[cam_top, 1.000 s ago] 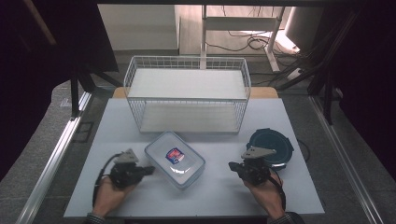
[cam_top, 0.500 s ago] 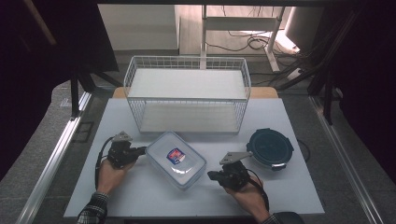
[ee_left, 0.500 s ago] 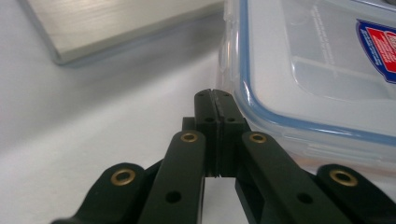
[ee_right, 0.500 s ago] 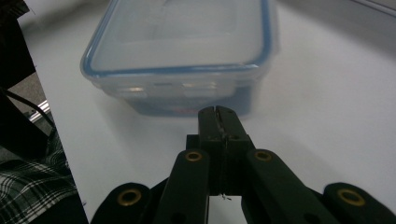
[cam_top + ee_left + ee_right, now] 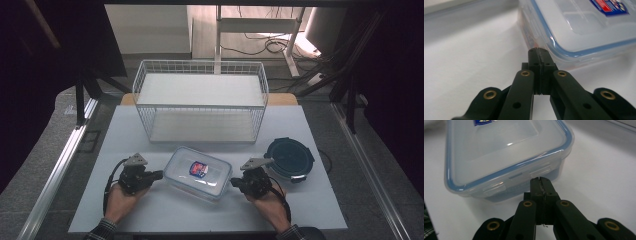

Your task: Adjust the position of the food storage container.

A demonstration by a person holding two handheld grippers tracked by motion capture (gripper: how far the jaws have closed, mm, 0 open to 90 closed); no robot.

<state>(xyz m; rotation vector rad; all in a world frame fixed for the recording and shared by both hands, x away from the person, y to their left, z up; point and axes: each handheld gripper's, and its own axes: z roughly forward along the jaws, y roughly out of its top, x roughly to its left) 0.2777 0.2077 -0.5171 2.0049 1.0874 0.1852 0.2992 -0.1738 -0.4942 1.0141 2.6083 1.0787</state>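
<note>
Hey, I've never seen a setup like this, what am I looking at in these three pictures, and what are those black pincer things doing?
A person sits at a white table and holds a hand tool with two black jaws in each hand. The high view looks down from above: the left gripper and the right gripper sit at either end of a clear lidded container with a blue seal and a sticker. The other two pictures come from small cameras riding on each tool, looking along its jaws. In both, the jaws are shut with nothing between them, their tips at or very near the container's side wall. Also on the table are a white wire basket and a dark round lid. Nothing is held.
</note>
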